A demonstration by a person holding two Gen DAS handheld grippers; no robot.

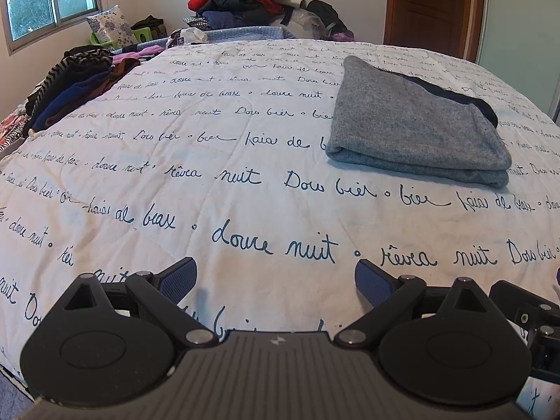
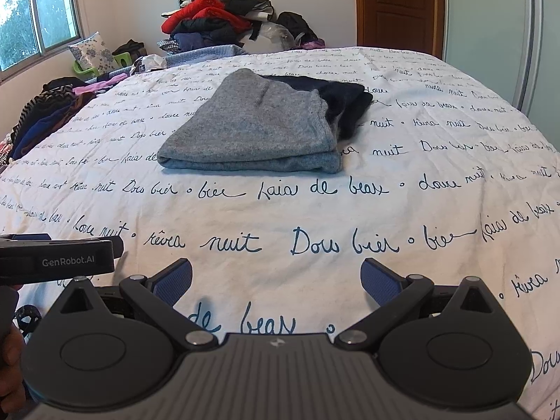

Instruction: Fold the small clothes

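White quilted cotton printed with looping dark script covers the bed (image 2: 280, 231), which fills both views. Heaps of unfolded clothes (image 1: 70, 84) lie along its left edge, and a taller pile (image 2: 210, 14) rises beyond its far end. Near the middle of the bed rests a grey knit garment (image 2: 252, 126), folded into a neat thick rectangle, with a dark garment (image 2: 346, 105) just behind it, touching. The left hand-held gripper (image 1: 276, 280) and right hand-held gripper (image 2: 276, 280) both hover over bare quilt, well apart from the knit, jaws spread wide and empty. The grey piece looks finished; the next move probably calls for reaching to the heaps for a fresh garment or setting this one aside.
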